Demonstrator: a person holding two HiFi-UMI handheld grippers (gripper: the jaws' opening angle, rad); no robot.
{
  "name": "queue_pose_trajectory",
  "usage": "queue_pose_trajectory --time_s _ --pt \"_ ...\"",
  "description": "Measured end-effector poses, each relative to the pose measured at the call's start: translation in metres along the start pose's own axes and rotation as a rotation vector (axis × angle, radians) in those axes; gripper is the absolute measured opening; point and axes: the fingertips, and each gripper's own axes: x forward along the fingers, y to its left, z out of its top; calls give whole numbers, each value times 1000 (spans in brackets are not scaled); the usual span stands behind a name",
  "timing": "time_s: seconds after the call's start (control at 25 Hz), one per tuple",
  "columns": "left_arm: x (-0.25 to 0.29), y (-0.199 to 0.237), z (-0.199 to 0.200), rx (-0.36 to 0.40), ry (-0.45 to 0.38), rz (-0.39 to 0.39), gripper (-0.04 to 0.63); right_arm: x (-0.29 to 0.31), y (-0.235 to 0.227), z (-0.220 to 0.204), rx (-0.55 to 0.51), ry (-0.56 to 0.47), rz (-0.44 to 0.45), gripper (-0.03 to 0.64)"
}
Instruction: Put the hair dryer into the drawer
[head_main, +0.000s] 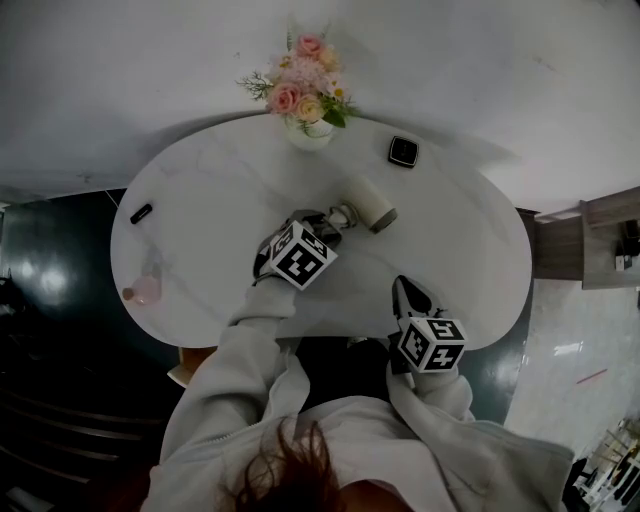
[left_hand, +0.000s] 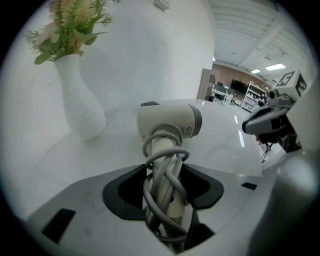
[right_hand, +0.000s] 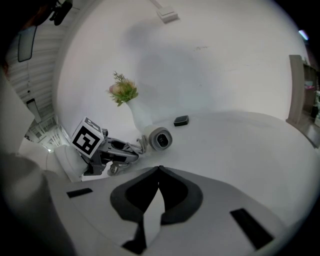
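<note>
— Starting from the left?

— Near the left rim of the white table (head_main: 205, 185): a small black object (head_main: 141, 213), and closer in a pink bottle (head_main: 143, 290) lying by the near edge. Both well apart from the grippers.

— And mid-table?

— Left gripper (head_main: 323, 226) clenched on the handle of the hair dryer (head_main: 371, 204), with the grey cord (left_hand: 162, 172) wound round that handle and caught between the jaws as well. On the tabletop or just above it; cannot tell which.

— Anything crowding it?

— Behind, at the far edge: a white vase (head_main: 310, 131) of pink flowers (head_main: 300, 80), near the dryer's head but not touching. Right of the vase, a small black square thing (head_main: 403, 151), also by the far rim.

— Further right?

— Right gripper (right_hand: 160, 170) pinched closed on nothing, hanging over the near edge, apart from the dryer and pointing towards it.

— Open room?

— Bare marble between the two grippers and from the dryer out to the curved right rim. Past that rim, dark floor, then a wooden shelf unit (head_main: 598, 238) standing well clear.
</note>
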Motion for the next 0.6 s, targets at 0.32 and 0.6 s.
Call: queue_pose_trajectory --time_s 0.32,0.6 --pt "-28 -22 -12 -184 -134 37 207 -20 0 -11 4 -23 19 49" --pt "-47 -52 -40 -216 -139 121 207 -30 10 -24 -33 -21 72 49"
